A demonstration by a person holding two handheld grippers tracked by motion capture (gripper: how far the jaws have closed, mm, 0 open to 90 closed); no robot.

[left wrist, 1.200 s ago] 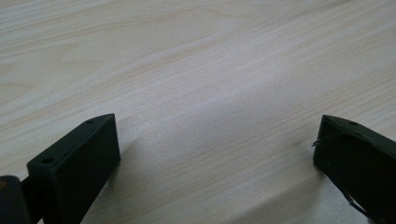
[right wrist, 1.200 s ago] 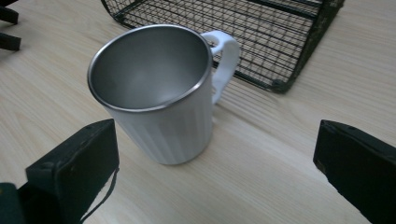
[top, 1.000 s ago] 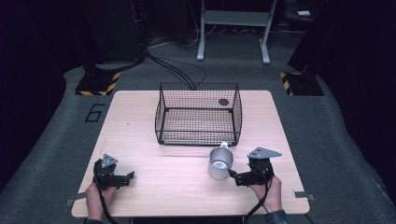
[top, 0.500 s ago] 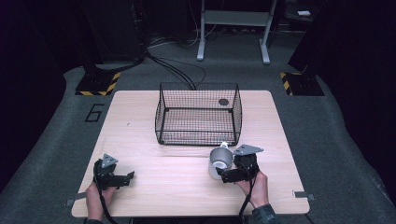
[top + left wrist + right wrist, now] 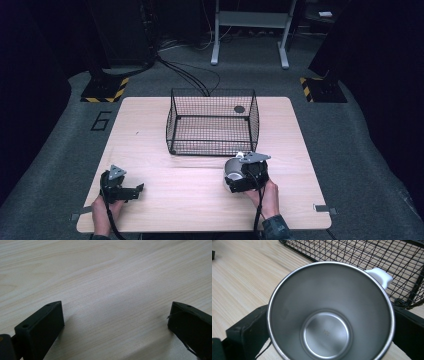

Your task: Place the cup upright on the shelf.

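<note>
High view looks down on a pale wooden table (image 5: 200, 185) set on grey carpet. A black wire basket (image 5: 212, 122) stands upright toward the far middle of the table, and a small dark round thing (image 5: 239, 109) lies near its far right corner; whether it sits inside the basket or beyond it cannot be told. Just in front of the basket's near right corner, the right tongs (image 5: 234, 179) are held by the person's right hand (image 5: 267, 196) and reach toward the left, with a steel cup (image 5: 233, 168) between their jaws. The left tongs (image 5: 136, 189) rest on the table near its near left corner, well apart from the cup and basket, held by the left hand (image 5: 104, 210).

Right gripper view looks straight into the mouth of the steel cup (image 5: 329, 312), whose shiny inside is bare. One black jaw presses against the cup's wall on each side, so the right tongs (image 5: 329, 340) are clamped on it. A white handle (image 5: 380, 277) sticks out from the cup's rim toward the wire basket (image 5: 372, 257), which lies just beyond it.

Left gripper view shows the left tongs (image 5: 115, 322) with jaws spread wide over bare wood grain (image 5: 105, 277), nothing between them.
</note>
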